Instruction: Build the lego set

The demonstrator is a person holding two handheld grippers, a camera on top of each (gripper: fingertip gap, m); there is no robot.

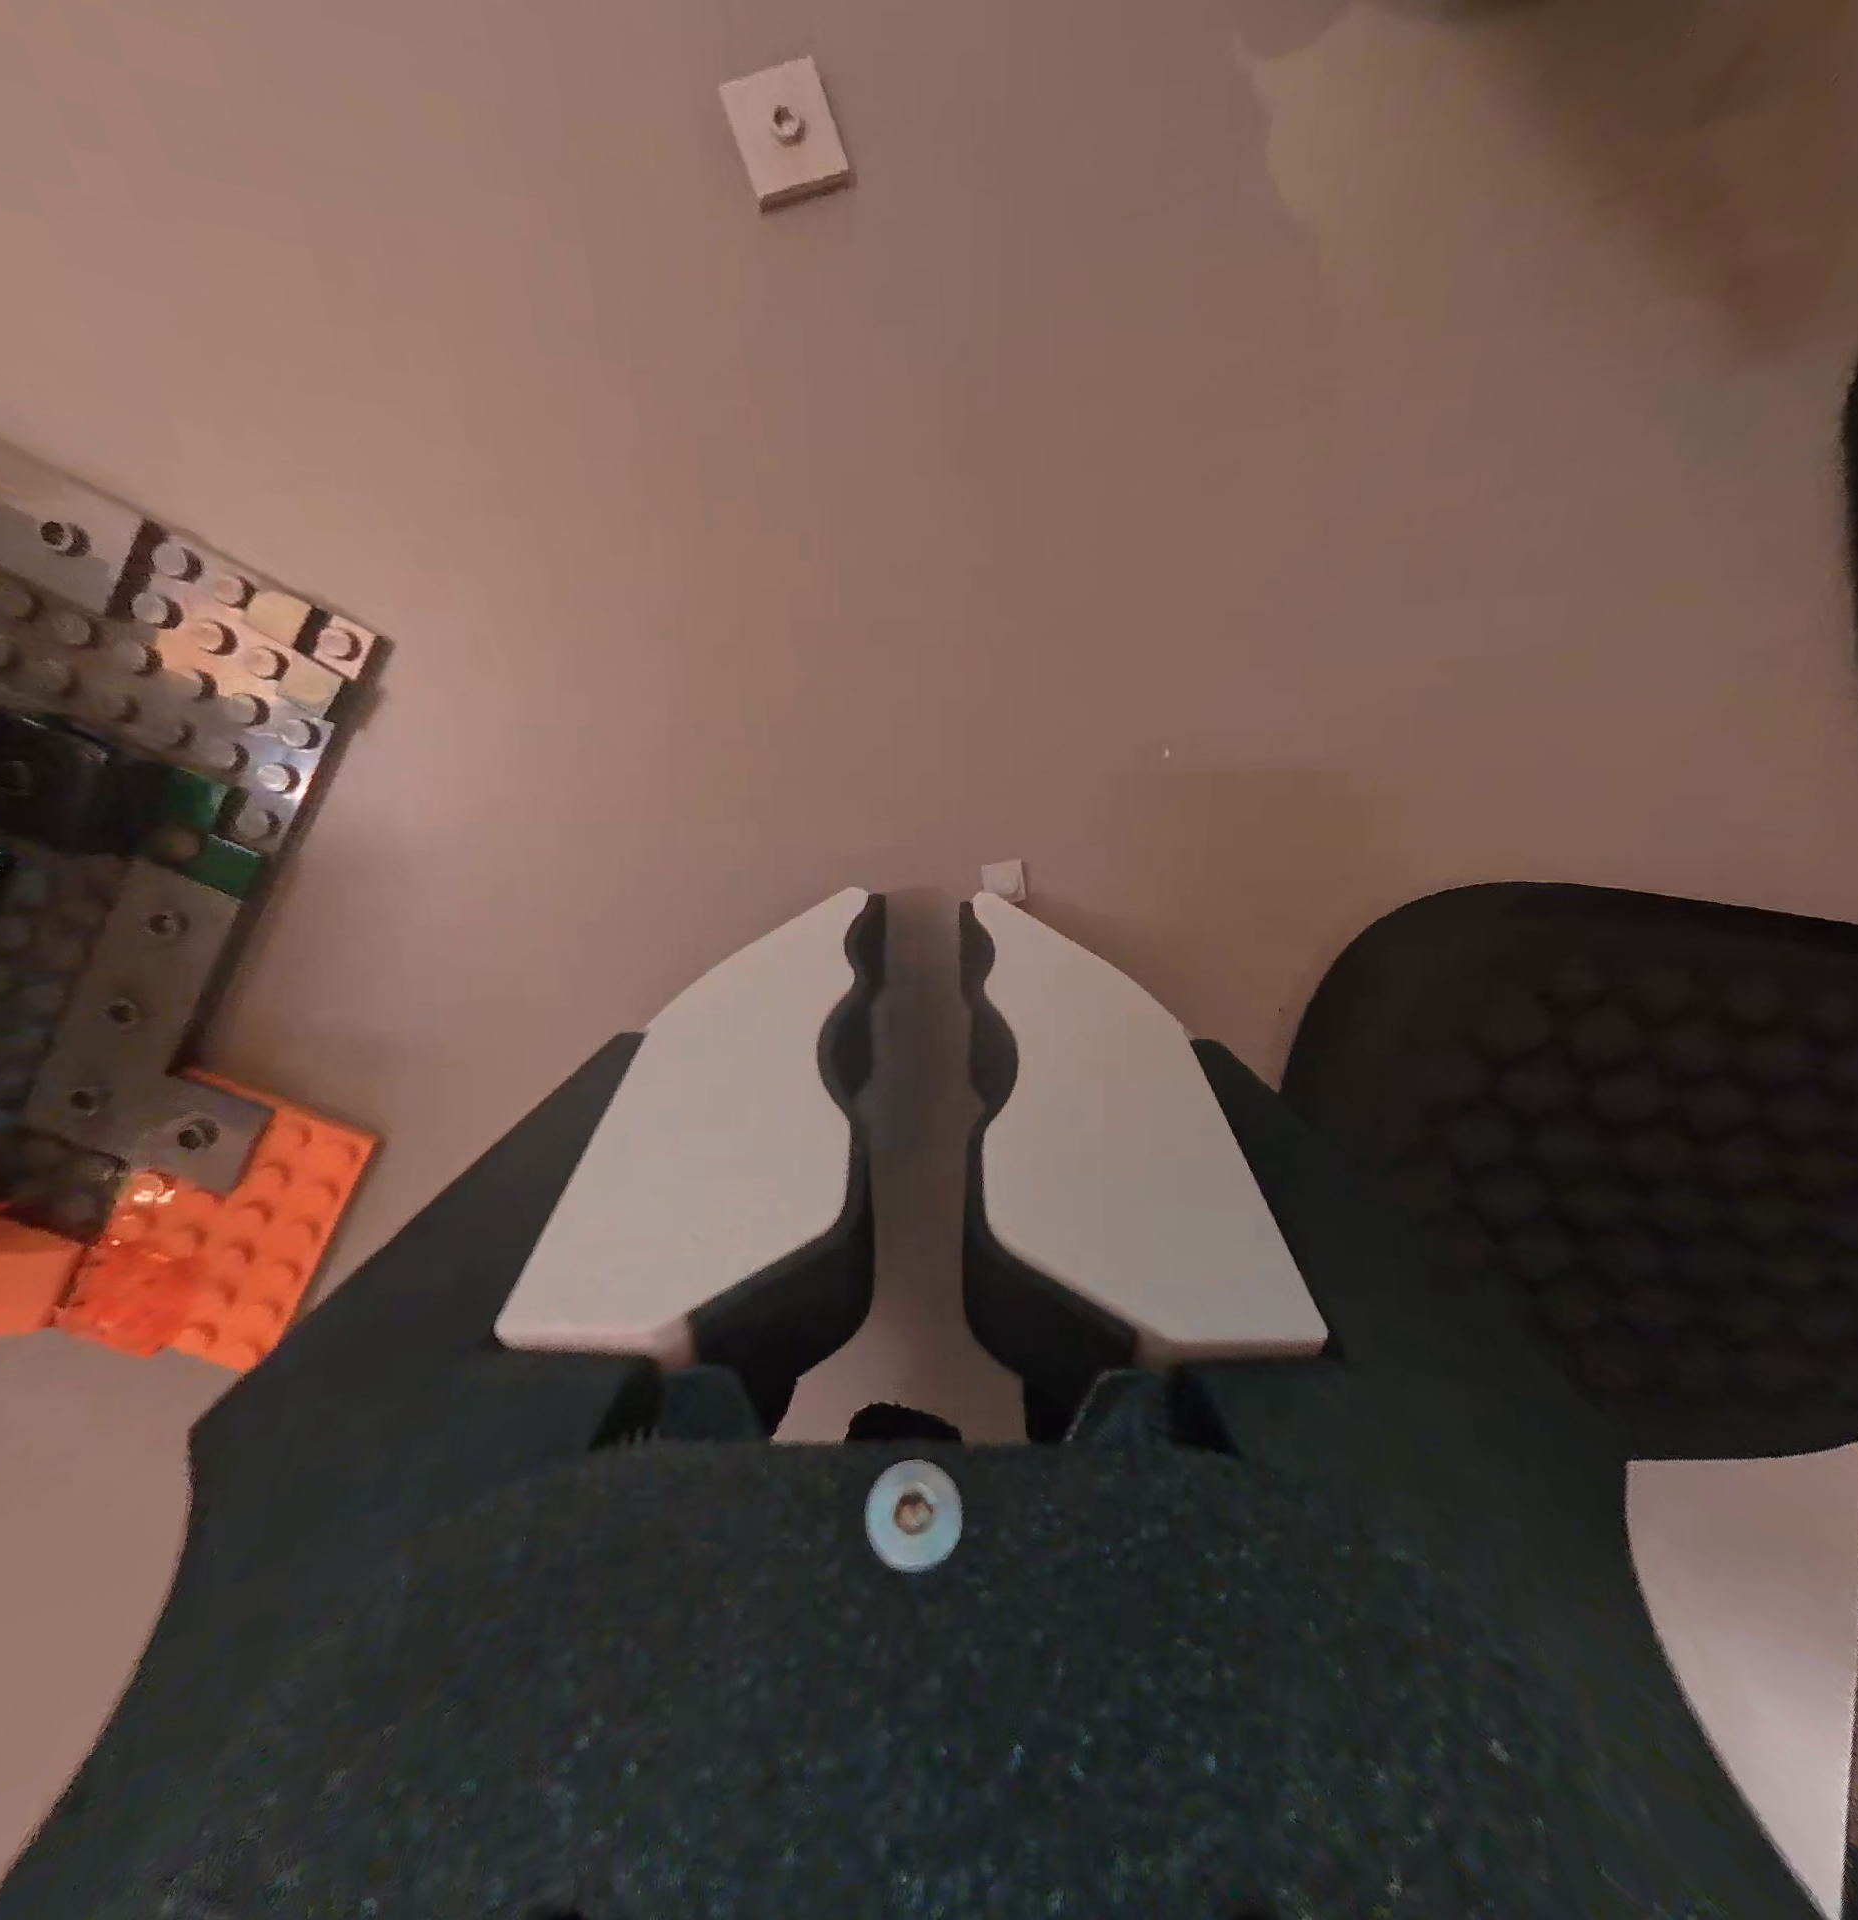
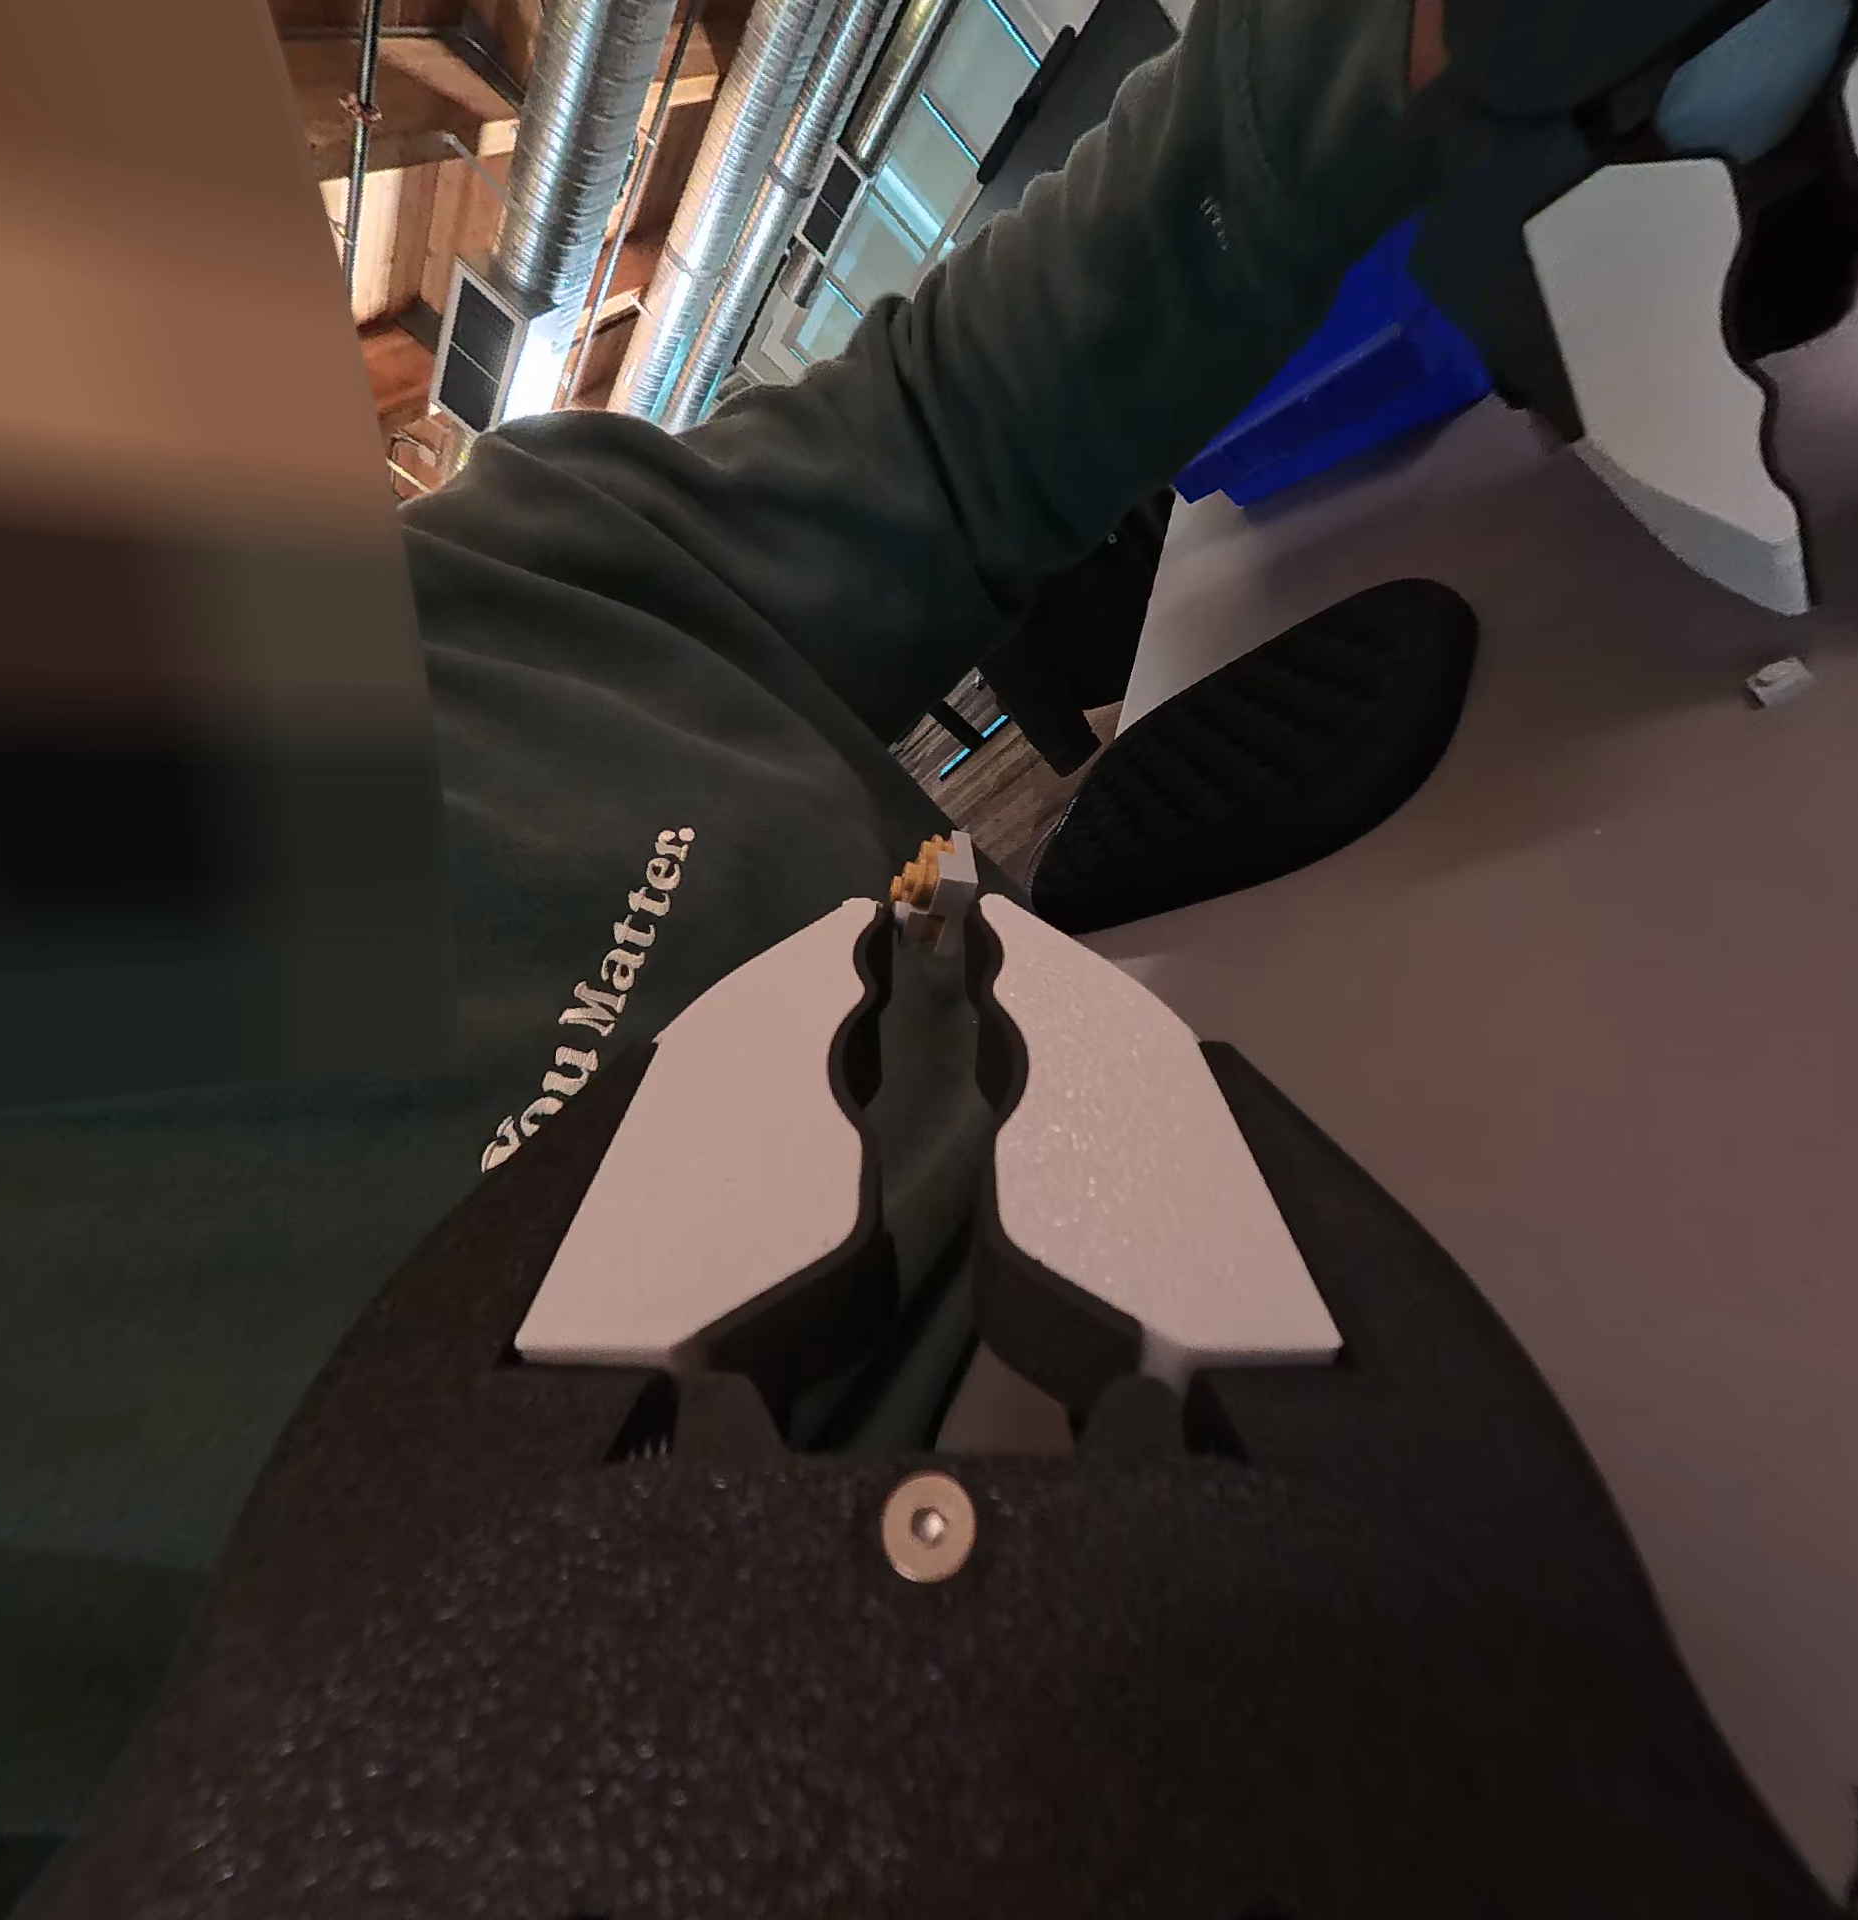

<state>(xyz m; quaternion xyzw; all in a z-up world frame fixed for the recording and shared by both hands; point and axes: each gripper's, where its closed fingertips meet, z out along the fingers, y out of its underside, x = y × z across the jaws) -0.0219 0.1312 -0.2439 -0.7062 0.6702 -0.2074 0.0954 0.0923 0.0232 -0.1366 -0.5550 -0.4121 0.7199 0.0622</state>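
In the left wrist view, my left gripper point(image 1: 923, 906) hovers over the table with its jaws a narrow gap apart and nothing between them. A tiny white one-stud piece point(image 1: 1004, 879) lies just past its right fingertip. A white square plate with one centre stud point(image 1: 787, 130) lies farther ahead. The partly built model point(image 1: 146, 883), grey, black, green and orange, sits at the left edge. In the right wrist view, my right gripper point(image 2: 933, 914) is shut on a small grey and tan lego piece point(image 2: 940, 883), held up in the air facing the person's dark green sweatshirt point(image 2: 634, 644).
A black mesh chair seat point(image 1: 1590, 1164) sits beyond the table edge on the right, and it also shows in the right wrist view point(image 2: 1257, 748). The left gripper point(image 2: 1683, 364), a blue bin point(image 2: 1351, 384) and a small white piece point(image 2: 1777, 681) on the table show at the right wrist view's upper right.
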